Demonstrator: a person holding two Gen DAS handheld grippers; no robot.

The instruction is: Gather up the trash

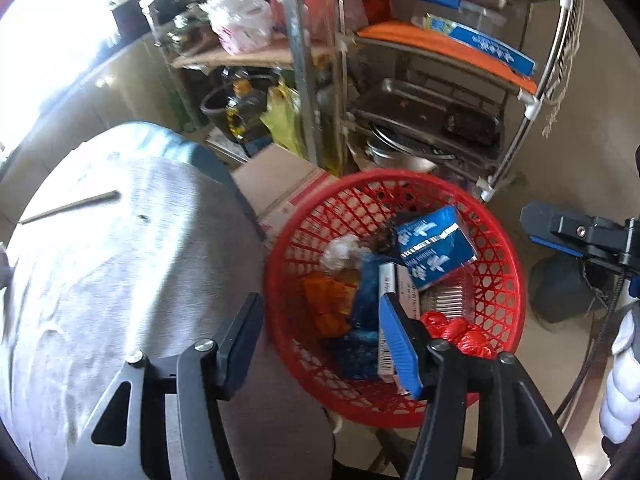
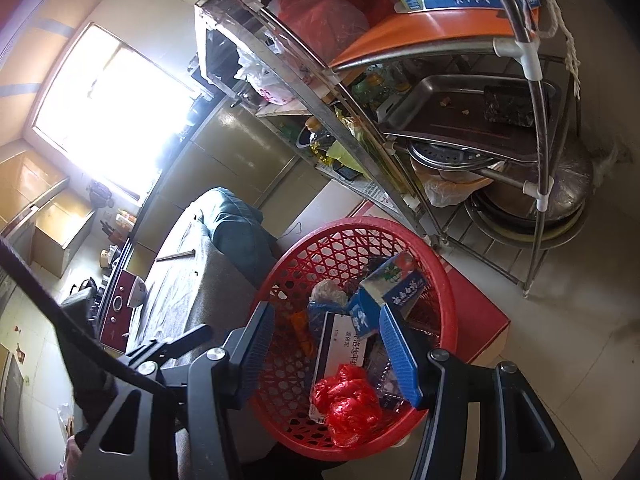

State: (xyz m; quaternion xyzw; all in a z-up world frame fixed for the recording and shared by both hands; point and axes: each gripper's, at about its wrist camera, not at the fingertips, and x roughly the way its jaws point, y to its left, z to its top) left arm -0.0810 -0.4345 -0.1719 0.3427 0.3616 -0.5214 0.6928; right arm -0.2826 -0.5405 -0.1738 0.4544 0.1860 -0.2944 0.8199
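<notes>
While both grippers hover over the red basket (image 1: pixel 500 280), left gripper (image 1: pixel 320 340) gapes empty and right gripper (image 2: pixel 324 348) sits part-open, empty too. Trash lies inside: blue box (image 1: pixel 436 246) looks light, stiff, so grab its 2 flat sides; red bag (image 2: pixel 346 404) looks soft, crinkly.

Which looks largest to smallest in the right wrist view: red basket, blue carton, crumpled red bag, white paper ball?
1. red basket
2. blue carton and crumpled red bag: look alike, unranked
3. white paper ball
</notes>
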